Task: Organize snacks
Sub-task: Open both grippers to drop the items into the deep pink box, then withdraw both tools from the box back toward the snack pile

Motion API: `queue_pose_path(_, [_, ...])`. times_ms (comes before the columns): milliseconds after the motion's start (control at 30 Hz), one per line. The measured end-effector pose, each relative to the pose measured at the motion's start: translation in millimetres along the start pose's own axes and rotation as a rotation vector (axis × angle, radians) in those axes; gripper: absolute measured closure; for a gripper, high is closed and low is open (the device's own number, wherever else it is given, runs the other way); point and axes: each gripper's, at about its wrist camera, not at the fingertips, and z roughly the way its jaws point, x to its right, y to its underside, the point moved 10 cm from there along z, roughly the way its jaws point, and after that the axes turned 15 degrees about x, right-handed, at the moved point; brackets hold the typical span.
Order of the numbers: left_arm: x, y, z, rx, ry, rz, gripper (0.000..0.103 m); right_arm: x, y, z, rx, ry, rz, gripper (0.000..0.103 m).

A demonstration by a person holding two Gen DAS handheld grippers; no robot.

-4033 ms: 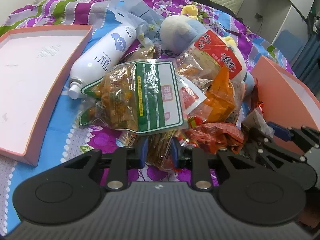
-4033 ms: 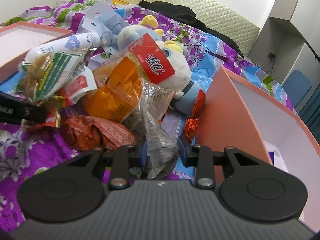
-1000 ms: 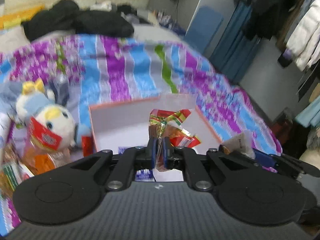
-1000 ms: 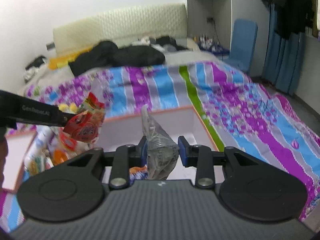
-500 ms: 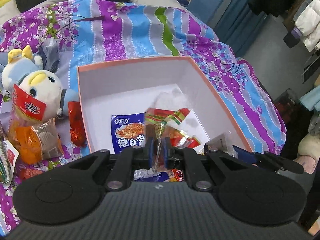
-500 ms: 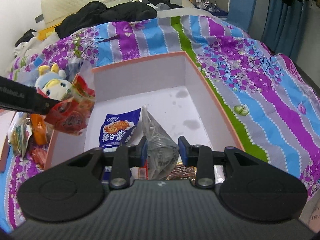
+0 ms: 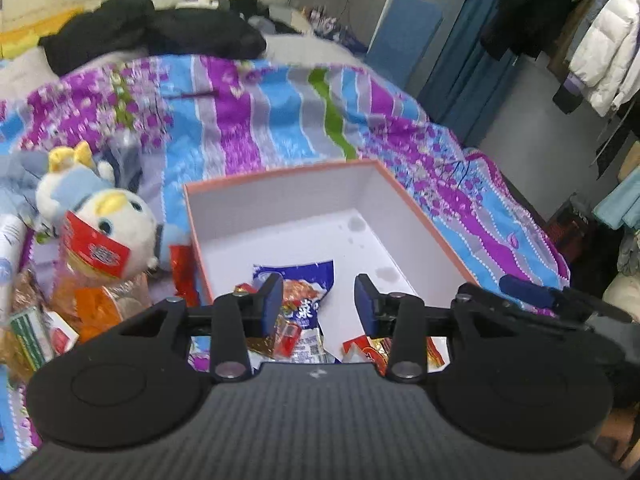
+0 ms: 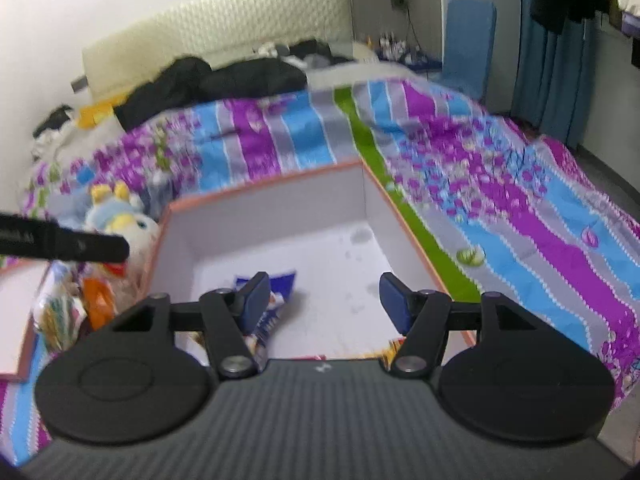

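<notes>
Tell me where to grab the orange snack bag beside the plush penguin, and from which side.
Take the orange snack bag by its crinkled upper edge, coming from above with the left gripper, probably. It lies fairly flat in the pile left of the box, under the plush penguin, so its sides look crowded.

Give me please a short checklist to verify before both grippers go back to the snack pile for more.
1. Left gripper empty: ok. Its jaws have just been opening and nothing is between the fingers.
2. Right gripper empty: ok. Its jaws have just been opening too, with nothing between them.
3. Dropped snacks inside the pink box: ok. The blue packet and the red wrappers lie on its floor.
4. Room left in the box: ok, the far half of the floor is bare.
5. Snacks left outside: not ok. The orange packet and others lie beside the plush toy.
6. The two grippers apart from each other: ok in the right wrist view.
</notes>
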Motion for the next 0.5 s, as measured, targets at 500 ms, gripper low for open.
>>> queue_pose_path(500, [-27.2, -2.2, -79.8, 0.182, -0.042, -0.018, 0.057, -54.0, -31.2, -70.8, 0.186, -0.087, -0.033, 0.040])
